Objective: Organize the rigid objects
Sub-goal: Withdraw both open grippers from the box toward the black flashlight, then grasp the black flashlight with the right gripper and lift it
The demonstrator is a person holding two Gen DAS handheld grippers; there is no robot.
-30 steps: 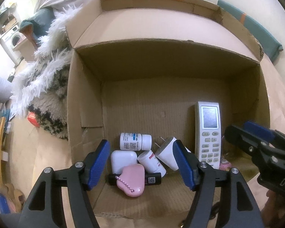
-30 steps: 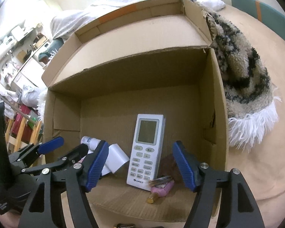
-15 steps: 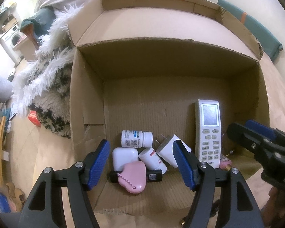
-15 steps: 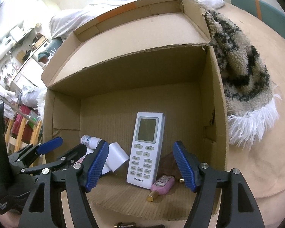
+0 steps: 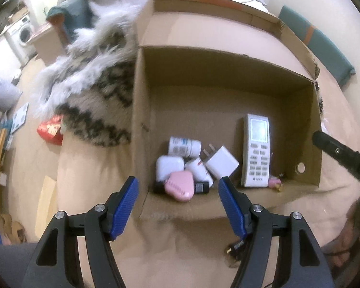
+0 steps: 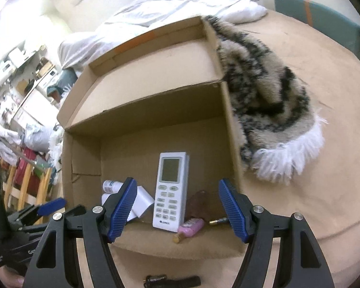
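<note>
An open cardboard box [image 5: 228, 91] lies on a tan bed cover. Inside it lie a white remote [image 5: 256, 151], a white plug adapter [image 5: 222, 162], a white pill bottle [image 5: 184, 147], a white case [image 5: 169, 168], a pink case [image 5: 179, 186] and a small pink bottle [image 5: 274, 183]. My left gripper [image 5: 178, 206] is open and empty, just outside the box's front edge. My right gripper [image 6: 177, 208] is open and empty in front of the box [image 6: 156, 100], facing the remote [image 6: 171, 189] and pink bottle [image 6: 190, 226].
A shaggy black-and-white blanket [image 6: 264, 110] lies against the box's side; it also shows in the left wrist view [image 5: 96, 88]. A dark small object [image 6: 172, 280] lies on the cover in front of the box. A red packet [image 5: 51, 129] sits at the bed's left edge.
Both grippers have pulled back from the box, which now looks smaller and farther. The left view has swung right. Both stay open and empty.
</note>
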